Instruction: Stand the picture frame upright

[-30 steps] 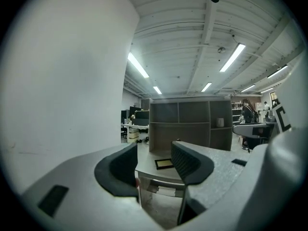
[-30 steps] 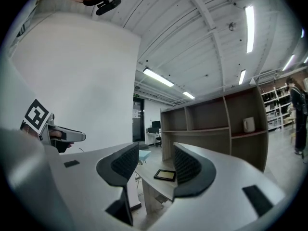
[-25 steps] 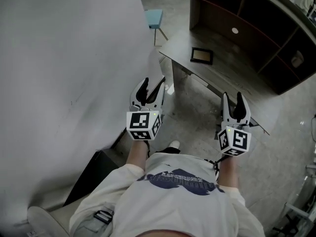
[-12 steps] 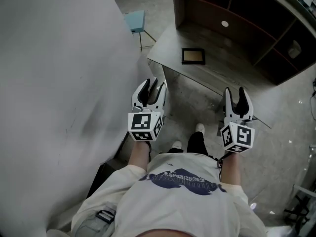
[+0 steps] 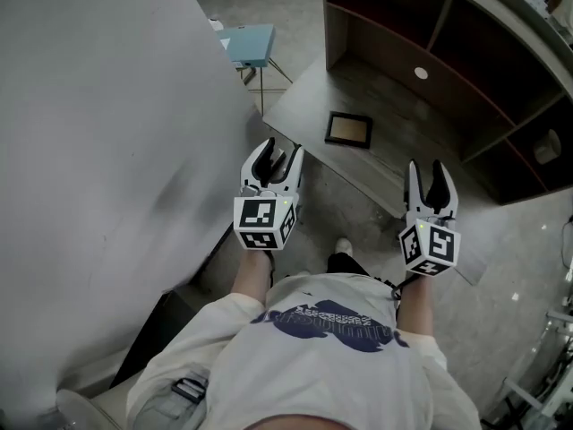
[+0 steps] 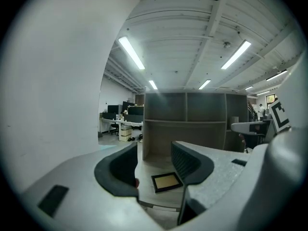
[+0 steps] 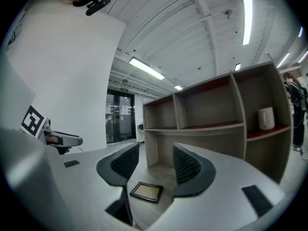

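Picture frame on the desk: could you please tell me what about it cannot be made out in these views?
- Back of the picture frame: it lies flat on the desk, so any stand underneath is hidden in every view.
- Its picture: too small in the head view; only a plain tan panel shows.
- Glass front or not: no view is sharp enough to tell.

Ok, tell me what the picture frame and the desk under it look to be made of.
Picture frame: dark matte border, wood or plastic, cannot tell which; flat tan panel inside, perhaps card. Desk: grey-brown surface with streaked grain and a dull sheen, likely wood-look laminate.
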The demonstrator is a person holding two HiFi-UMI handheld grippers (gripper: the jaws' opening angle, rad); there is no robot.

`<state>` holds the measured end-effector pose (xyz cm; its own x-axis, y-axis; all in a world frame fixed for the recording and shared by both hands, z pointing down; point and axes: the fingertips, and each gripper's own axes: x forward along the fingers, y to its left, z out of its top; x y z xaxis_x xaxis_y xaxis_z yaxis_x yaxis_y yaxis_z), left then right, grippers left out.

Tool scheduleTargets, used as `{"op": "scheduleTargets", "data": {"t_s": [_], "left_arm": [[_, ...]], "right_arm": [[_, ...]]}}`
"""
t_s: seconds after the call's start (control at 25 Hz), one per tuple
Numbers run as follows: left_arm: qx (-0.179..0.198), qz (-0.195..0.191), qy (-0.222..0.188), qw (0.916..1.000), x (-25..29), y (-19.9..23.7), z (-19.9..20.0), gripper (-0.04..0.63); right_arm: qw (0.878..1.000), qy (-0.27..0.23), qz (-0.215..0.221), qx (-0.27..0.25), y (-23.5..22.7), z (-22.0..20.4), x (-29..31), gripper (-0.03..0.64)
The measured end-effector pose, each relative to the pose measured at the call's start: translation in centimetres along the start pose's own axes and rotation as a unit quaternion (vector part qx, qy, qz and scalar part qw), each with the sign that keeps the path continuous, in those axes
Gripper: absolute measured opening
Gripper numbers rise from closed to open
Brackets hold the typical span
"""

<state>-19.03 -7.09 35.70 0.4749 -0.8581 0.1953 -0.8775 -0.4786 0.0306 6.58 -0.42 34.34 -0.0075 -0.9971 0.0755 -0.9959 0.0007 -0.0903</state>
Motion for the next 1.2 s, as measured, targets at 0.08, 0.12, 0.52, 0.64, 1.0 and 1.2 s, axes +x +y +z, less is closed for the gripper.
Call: {"op": "scheduleTargets", "data": {"t_s": [0.08, 0.12, 0.52, 0.64, 1.0, 1.2], "left_arm": [[-0.002, 0.01, 0.001, 0.9999, 1.6, -0.5, 0.4, 0.202], [-0.002, 0.015, 0.003, 0.9999, 2.3, -0.9, 0.5, 0.202], [-0.011, 0.065, 0.031, 0.9973, 6.1, -1.8, -0.3, 0.202], [-0.015, 0.076, 0.042, 0.9962, 6.7, -0.9, -0.8, 0.202], [-0.023, 0.053, 0.077, 0.9954, 10.8, 2.5, -3.6, 0.202], [-0.029, 0.02, 0.095, 0.9948, 15.4, 5.1, -4.6, 0.202]], "right_arm": [[1.0, 0.003, 0.013, -0.002, -1.2, 0.3, 1.7, 0.202], [1.0, 0.006, 0.02, -0.001, -1.8, 0.3, 2.5, 0.202], [0.996, 0.038, 0.076, 0.018, -4.9, -1.4, 8.4, 0.202], [0.995, 0.05, 0.088, 0.02, -4.4, -2.2, 9.9, 0.202], [0.993, 0.088, 0.075, 0.021, -2.6, -5.8, 14.1, 0.202], [0.993, 0.109, 0.048, 0.017, -1.6, -7.2, 17.6, 0.207]]}}
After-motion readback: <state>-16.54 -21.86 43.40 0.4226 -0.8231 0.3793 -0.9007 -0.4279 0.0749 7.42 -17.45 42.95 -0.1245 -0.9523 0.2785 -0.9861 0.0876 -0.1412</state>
